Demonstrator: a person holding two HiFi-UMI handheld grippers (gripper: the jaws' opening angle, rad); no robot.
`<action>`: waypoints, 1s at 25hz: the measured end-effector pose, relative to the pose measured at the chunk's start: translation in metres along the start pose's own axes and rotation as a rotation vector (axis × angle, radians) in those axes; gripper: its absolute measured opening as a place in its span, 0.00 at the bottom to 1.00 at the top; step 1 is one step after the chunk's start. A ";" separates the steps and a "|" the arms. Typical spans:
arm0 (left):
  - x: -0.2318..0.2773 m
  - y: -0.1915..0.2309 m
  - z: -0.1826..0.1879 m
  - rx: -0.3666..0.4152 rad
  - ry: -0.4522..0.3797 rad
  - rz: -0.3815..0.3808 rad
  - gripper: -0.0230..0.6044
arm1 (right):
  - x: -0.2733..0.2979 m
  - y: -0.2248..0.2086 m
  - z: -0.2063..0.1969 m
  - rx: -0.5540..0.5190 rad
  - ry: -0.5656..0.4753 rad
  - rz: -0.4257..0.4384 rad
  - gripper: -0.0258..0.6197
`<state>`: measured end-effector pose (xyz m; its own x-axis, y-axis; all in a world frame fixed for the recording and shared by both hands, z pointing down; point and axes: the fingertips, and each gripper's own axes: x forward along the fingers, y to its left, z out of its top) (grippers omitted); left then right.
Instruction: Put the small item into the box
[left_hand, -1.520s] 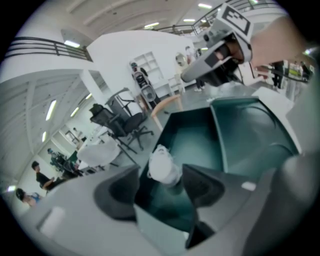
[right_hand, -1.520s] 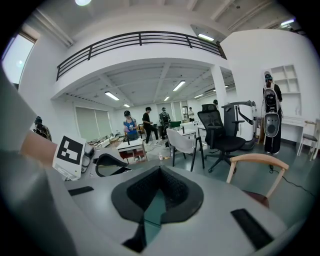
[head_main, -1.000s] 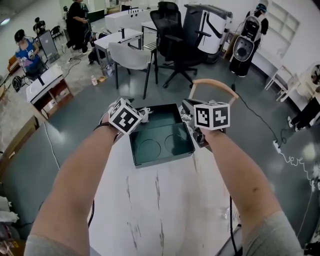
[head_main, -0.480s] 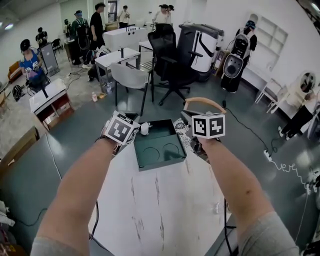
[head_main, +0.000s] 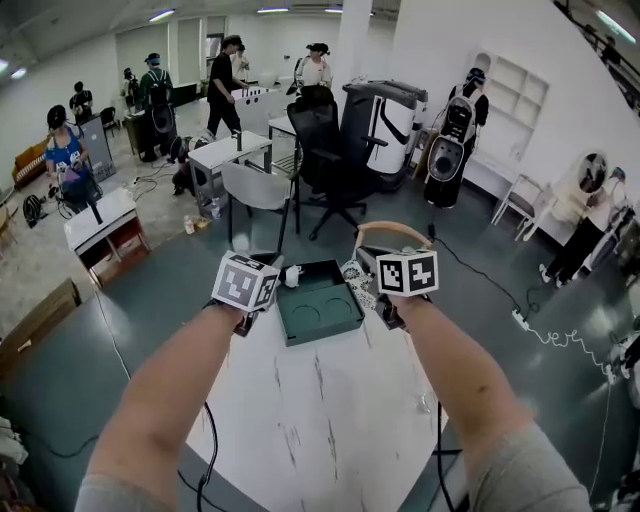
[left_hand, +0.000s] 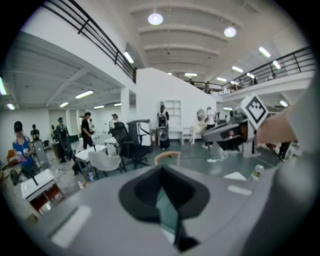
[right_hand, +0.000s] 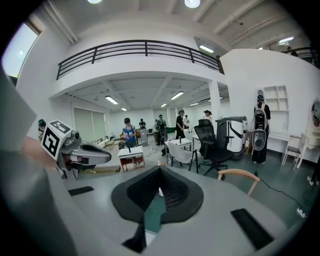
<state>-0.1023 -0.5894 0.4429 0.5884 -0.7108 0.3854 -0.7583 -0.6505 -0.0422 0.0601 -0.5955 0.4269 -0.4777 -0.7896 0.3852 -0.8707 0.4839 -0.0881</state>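
A dark green open box (head_main: 318, 318) with two round hollows in its floor lies on the white marble table (head_main: 320, 420). A small white item (head_main: 292, 275) lies at the box's far left corner, just off the tip of my left gripper (head_main: 264, 280). The left gripper (left_hand: 161, 172) is shut, and its own view shows nothing between the pads. My right gripper (head_main: 375, 268) is at the box's right side. In the right gripper view the right gripper (right_hand: 160, 172) is also shut, with only a sliver of green box below the pads. Whether the left gripper touches the white item I cannot tell.
A patterned black-and-white thing (head_main: 357, 283) lies between the box and the right gripper. A wooden chair back (head_main: 403, 232) stands beyond the table's far edge, with a white chair (head_main: 258, 190) and a black office chair (head_main: 325, 150) behind. Several people stand further back.
The head view has tilted up and pulled back, so box and grippers look smaller. Both grippers stay on either side of the box. The white item stays at the far left corner.
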 end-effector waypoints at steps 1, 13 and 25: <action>-0.008 -0.004 0.003 -0.005 -0.006 -0.006 0.04 | -0.008 0.005 0.002 0.002 -0.004 -0.003 0.05; -0.084 -0.047 0.019 -0.007 -0.073 -0.052 0.04 | -0.090 0.044 0.010 0.018 -0.050 -0.062 0.05; -0.133 -0.112 0.042 0.056 -0.121 -0.025 0.04 | -0.157 0.050 0.012 0.004 -0.093 0.011 0.05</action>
<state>-0.0837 -0.4337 0.3578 0.6393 -0.7187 0.2735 -0.7277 -0.6804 -0.0870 0.0899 -0.4517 0.3513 -0.4960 -0.8157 0.2976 -0.8656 0.4915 -0.0955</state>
